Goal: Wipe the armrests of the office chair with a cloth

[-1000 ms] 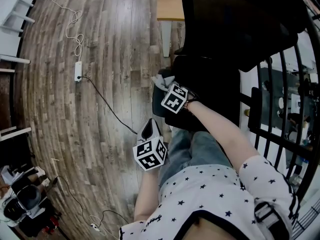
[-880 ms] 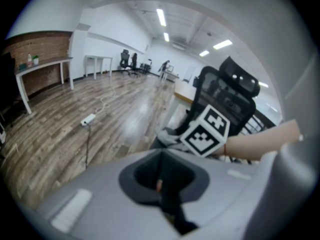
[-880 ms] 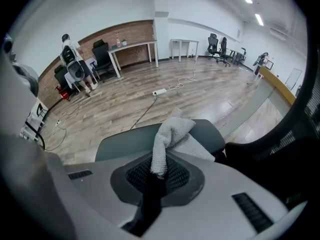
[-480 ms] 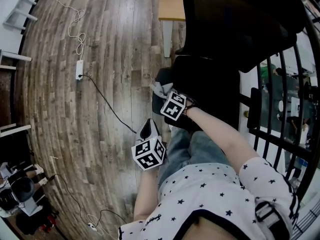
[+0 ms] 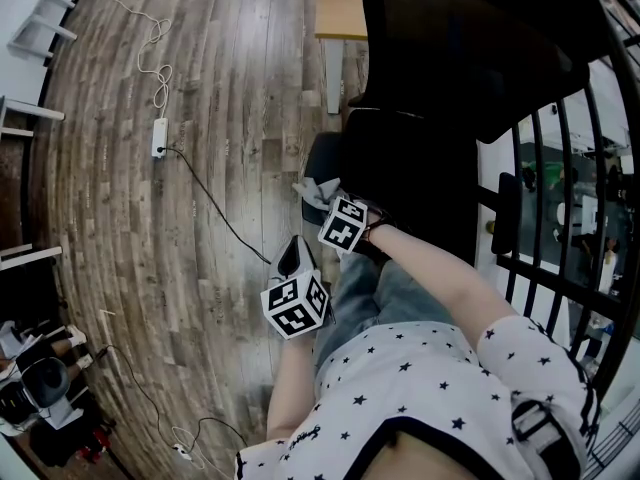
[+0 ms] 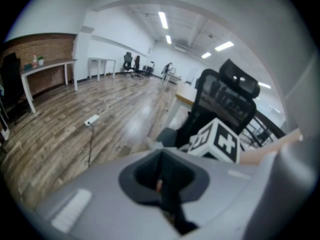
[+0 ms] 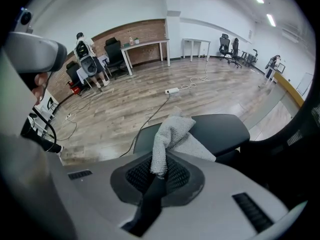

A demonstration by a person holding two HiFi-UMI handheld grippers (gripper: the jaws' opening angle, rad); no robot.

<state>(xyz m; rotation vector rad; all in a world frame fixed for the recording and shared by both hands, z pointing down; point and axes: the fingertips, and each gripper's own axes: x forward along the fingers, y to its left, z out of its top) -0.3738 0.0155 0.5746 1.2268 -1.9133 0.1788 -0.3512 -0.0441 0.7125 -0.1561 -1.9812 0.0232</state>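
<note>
The black office chair [image 5: 470,58] fills the upper right of the head view. Its left armrest pad [image 5: 322,155] is a dark grey slab, also seen in the right gripper view as the armrest pad [image 7: 220,128]. A grey knitted cloth [image 7: 172,134] lies bunched on the pad's near end, and my right gripper [image 7: 159,171] is shut on it. From above, the cloth [image 5: 314,189] shows just beyond the right gripper [image 5: 322,202]. My left gripper [image 5: 291,258] hangs beside my leg over the floor, shut and holding nothing, clear of the chair. Its own view shows the left gripper [image 6: 161,184] and the chair [image 6: 225,104] beyond.
A white power strip [image 5: 157,140] with a black cable lies on the wooden floor at left. A desk leg [image 5: 332,73] stands just behind the armrest. A black metal railing [image 5: 560,258] runs along the right. My jeans leg [image 5: 365,288] is below the armrest.
My right gripper has drawn the cloth back along the armrest pad towards me, baring more of the pad's far end. The left gripper has barely moved.
</note>
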